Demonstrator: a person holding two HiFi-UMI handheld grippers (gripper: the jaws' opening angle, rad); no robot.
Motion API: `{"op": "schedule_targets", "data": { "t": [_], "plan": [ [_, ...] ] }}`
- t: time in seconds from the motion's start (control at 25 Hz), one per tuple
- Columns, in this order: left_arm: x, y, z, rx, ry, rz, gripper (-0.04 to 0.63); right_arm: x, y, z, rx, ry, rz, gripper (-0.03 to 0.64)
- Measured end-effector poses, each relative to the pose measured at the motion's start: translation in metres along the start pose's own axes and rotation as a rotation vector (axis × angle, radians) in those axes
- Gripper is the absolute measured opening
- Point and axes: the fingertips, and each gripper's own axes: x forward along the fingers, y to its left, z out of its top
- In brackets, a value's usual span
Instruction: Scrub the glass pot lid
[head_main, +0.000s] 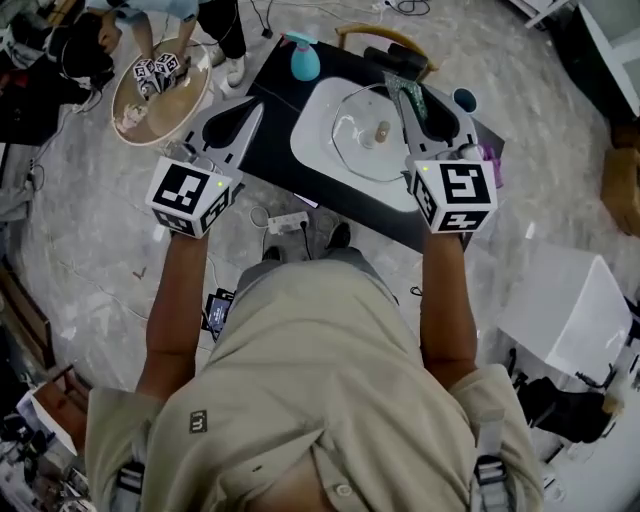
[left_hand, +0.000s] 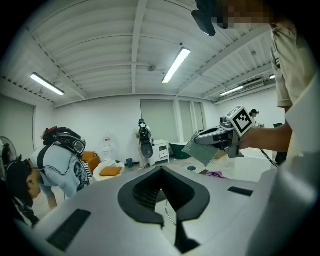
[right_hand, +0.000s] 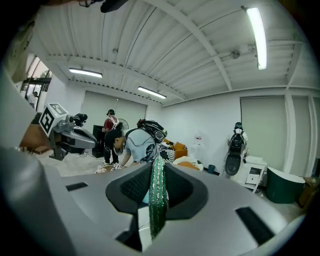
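Left gripper (left_hand: 161, 175), nearest entry: jaws drawn together on nothing, held over the black rectangular table (head_main: 268, 150) just left of the white rounded basin (head_main: 310, 135). Right gripper (head_main: 408, 102): jaws clamped on a green woven scouring pad (right_hand: 158, 197), gripped edge-on, the pad hanging above the basin's right side. Round clear glass pot lid (head_main: 352, 140) with a pale centre knob: lying flat in the basin, knob up, held by neither gripper. Teal rounded soap bottle (head_main: 304, 60): upright at the table's far edge. Progress, as judged: pad in hand and poised, no suds visible on the glass, pad apparently clear of it; the scrubbing itself is largely left to do.
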Motion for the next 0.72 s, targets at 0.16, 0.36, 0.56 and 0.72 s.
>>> {"op": "schedule_targets", "data": {
  "t": [0.16, 0.36, 0.56, 0.72],
  "plan": [
    [0.017, 0.001, 0.0, -0.006, 0.025, 0.05, 0.014, 0.02, -0.014, -0.005, 0.009, -0.013, 0.062, 0.084],
    [0.034, -0.01, 0.002, 0.001, 0.048, 0.074, 0.014, 0.03, -0.029, -0.018, 0.024, -0.01, 0.108, 0.084],
    [0.045, -0.015, -0.007, -0.013, 0.068, 0.075, 0.014, 0.037, -0.037, -0.036, 0.037, 0.023, 0.12, 0.084],
    [0.06, -0.016, -0.019, -0.043, 0.074, 0.054, 0.014, 0.04, -0.042, -0.053, 0.026, 0.065, 0.105, 0.084]
  ]
}}
